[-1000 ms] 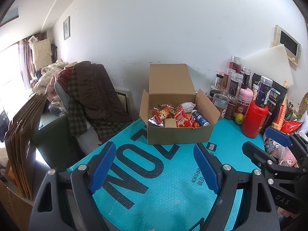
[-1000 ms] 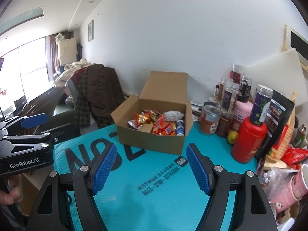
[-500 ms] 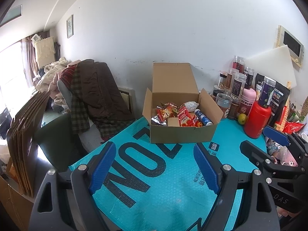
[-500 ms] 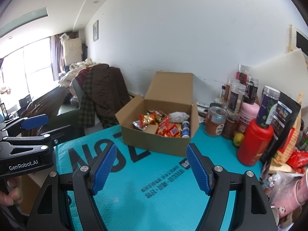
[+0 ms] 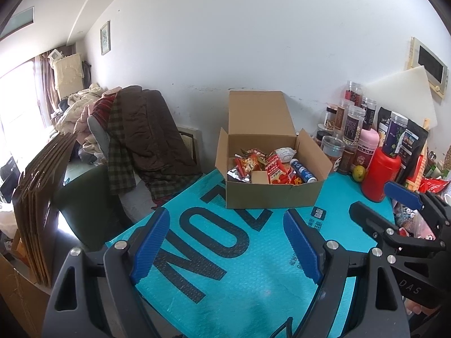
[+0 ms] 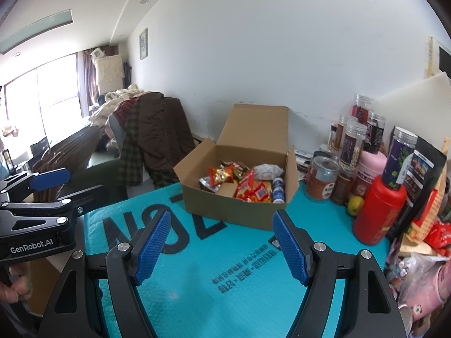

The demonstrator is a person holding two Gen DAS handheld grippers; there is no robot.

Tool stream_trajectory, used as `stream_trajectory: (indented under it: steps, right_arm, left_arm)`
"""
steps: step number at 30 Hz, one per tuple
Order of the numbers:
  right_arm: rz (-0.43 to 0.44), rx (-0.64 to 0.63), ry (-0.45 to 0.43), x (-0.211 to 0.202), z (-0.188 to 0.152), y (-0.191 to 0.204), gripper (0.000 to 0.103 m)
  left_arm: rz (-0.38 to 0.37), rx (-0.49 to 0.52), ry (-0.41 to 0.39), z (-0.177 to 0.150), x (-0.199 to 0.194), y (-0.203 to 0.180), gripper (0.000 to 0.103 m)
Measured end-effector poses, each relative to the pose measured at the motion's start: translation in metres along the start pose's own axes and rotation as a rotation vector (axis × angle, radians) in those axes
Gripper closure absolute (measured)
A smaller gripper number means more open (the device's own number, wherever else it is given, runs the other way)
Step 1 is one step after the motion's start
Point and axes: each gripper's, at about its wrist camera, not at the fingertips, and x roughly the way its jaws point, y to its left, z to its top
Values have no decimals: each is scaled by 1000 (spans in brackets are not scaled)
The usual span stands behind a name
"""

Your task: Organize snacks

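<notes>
**Snacks lying in the open box, both grippers empty**

Snacks (image 5: 263, 167) are lying inside an open cardboard box (image 5: 270, 197), which is standing on the teal mat (image 5: 225, 267) near the wall. Left gripper (image 5: 227, 243) and right gripper (image 6: 221, 243) are hovering over the mat, jaws wide apart, gripping nothing.

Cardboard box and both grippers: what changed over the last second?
Almost nothing. Both views drift slightly, so the cardboard box sits a little further right in frame. Left gripper and right gripper stay open and empty above the teal mat; nothing was gripped or released. The snacks lie unmoved in the box.
</notes>
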Motion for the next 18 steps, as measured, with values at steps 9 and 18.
stream_trajectory:
  steps: [9, 18]
  right_arm:
    - [18, -6, -3, 3, 2, 5, 27]
    - [36, -8, 2, 7, 0, 7, 27]
  left_arm:
    - [14, -10, 3, 1, -1, 6, 20]
    - [14, -19, 14, -1, -1, 7, 20]
